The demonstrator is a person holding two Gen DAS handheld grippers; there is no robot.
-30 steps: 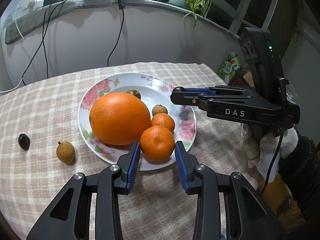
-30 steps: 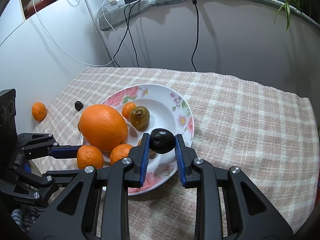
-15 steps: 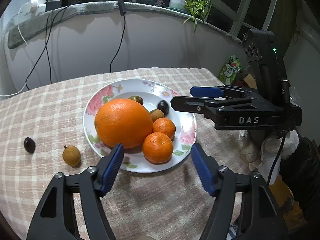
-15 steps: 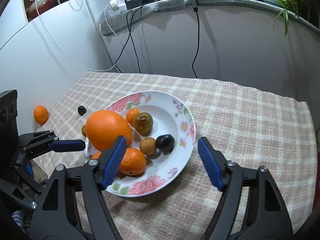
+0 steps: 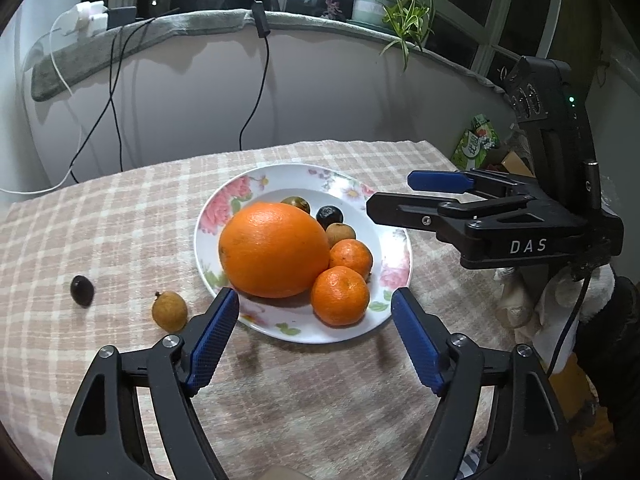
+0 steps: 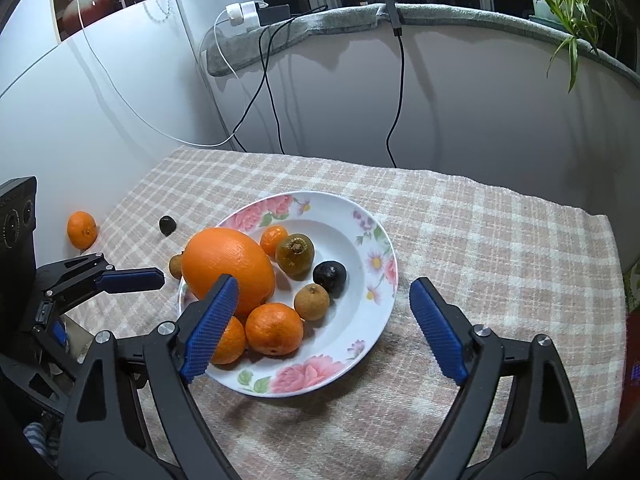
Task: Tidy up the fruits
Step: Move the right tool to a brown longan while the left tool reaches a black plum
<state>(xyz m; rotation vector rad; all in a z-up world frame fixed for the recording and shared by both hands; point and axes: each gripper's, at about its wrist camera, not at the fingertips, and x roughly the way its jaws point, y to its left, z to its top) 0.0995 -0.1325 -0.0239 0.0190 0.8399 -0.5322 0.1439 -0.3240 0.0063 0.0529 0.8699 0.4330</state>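
A floral plate on the checked tablecloth holds a large orange, small mandarins, a brown longan, a dark round fruit and a green-brown fruit. On the cloth left of the plate lie a longan, a dark fruit and a mandarin. My left gripper is open and empty before the plate's near rim. My right gripper is open and empty above the plate's near side.
Cables hang down the white wall behind the table. A potted plant stands on the ledge. A green packet sits past the table's right edge. The table's left edge is close to the stray mandarin.
My right gripper opened and let the dark fruit go onto the plate, then drew back. My left gripper opened wide off the mandarin and drew back too.
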